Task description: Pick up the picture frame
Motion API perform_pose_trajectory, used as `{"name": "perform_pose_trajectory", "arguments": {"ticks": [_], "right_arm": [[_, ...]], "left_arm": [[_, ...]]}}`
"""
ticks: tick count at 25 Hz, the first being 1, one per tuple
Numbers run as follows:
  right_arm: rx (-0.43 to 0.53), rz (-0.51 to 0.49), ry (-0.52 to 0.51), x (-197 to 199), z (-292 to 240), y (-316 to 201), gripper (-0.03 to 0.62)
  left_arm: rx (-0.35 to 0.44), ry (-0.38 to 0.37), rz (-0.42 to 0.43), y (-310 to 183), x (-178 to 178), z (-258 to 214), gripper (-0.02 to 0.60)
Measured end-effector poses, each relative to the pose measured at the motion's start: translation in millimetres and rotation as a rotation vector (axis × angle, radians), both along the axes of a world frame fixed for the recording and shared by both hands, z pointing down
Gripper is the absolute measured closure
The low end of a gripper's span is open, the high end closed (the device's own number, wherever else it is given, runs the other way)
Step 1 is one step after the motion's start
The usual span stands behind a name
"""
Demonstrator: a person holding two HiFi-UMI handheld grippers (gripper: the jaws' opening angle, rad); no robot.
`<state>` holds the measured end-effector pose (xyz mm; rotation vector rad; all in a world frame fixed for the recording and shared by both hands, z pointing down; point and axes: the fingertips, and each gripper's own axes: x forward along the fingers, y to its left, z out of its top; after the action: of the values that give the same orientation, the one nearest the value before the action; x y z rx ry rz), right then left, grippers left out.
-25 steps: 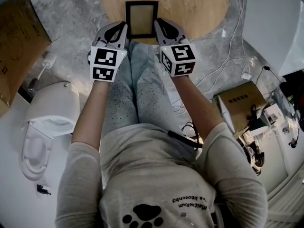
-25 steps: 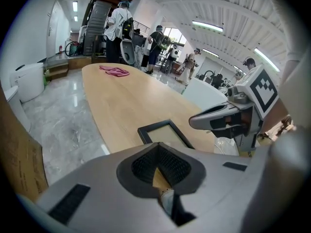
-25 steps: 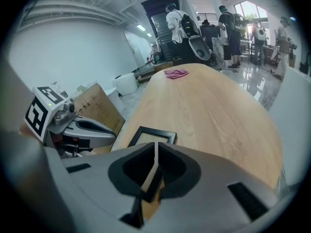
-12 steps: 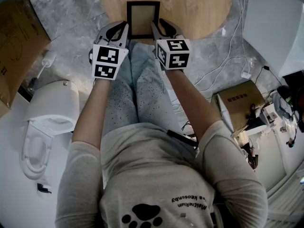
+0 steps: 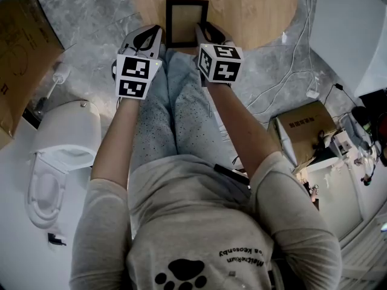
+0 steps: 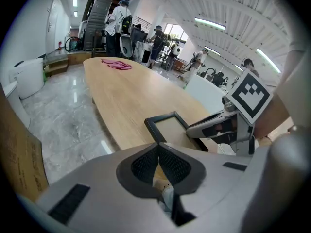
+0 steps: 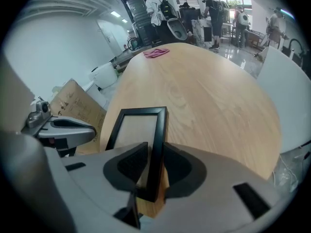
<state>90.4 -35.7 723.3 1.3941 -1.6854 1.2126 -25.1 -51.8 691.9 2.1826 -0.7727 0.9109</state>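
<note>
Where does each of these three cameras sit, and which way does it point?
Head view: on the person's head, facing steeply down at forearms, lap, left gripper, right gripper and the black rectangular picture frame on the light wooden table.
Left gripper view: on the left gripper, along its shut jaws; the right gripper shows right.
Right gripper view: on the right gripper, along its open jaws, the frame's edge between them.
Shared: all three show the frame and table.
</note>
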Motion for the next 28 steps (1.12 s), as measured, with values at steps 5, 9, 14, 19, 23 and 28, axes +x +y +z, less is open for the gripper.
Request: {"name": "perform_pose_trajectory", "arguments": {"ticks": [5,9,14,19,23,28], "right_arm": [[-0.001,0.021,0.0,-5,-1,1,0.497],[-0.004,0.007,-0.012,-23,-1,4,0.503],[0.0,-0.025,-0.029,-45,-1,11,0.51],[0.002,-0.044,-0.043,-61,0,12,0.511],[0.005,-0.045,-0.043,-65,0,13,0.513],[0.006,-0.051,-0.046,-65,1,13,0.513]], "left_arm": [[-0.012,0.012,-0.028,5,-10,0,0.572],[-0.021,0.008,-0.046,10,-23,3,0.572],[-0.031,-0.003,-0.067,16,-39,7,0.572],[-0.042,-0.008,-0.088,20,-56,10,0.571],[-0.058,0.018,-0.102,21,-59,10,0.571],[-0.155,0.118,-0.126,24,-50,17,0.382]]}}
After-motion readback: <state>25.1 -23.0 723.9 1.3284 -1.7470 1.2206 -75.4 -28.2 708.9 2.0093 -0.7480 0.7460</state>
